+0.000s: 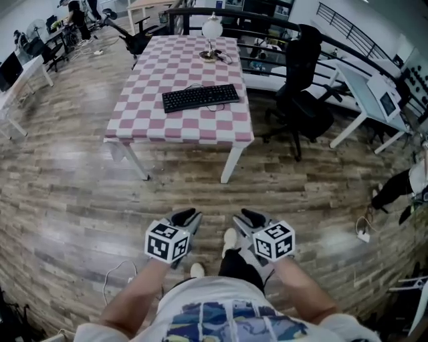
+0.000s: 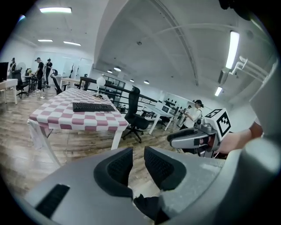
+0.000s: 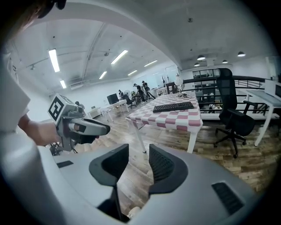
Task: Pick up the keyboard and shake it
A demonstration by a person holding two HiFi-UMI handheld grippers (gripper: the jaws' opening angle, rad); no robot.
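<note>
A black keyboard (image 1: pixel 200 97) lies on a table with a pink-and-white checked cloth (image 1: pixel 180 127), well ahead of me across the wooden floor. It also shows far off as the keyboard (image 2: pixel 93 107) in the left gripper view and the keyboard (image 3: pixel 173 107) in the right gripper view. My left gripper (image 1: pixel 188 216) and right gripper (image 1: pixel 249 216) are held side by side close to my body, far short of the table. Each has its jaws a little apart with nothing between them. The left gripper (image 2: pixel 138 163) and right gripper (image 3: pixel 138 161) show only floor through their gaps.
A white lamp (image 1: pixel 212 30) stands at the table's far end. A black office chair (image 1: pixel 301 93) sits right of the table, with white desks (image 1: pixel 364 93) beyond it. Cables and a power strip (image 1: pixel 363 234) lie on the floor. People work at desks at the far left (image 1: pixel 79 19).
</note>
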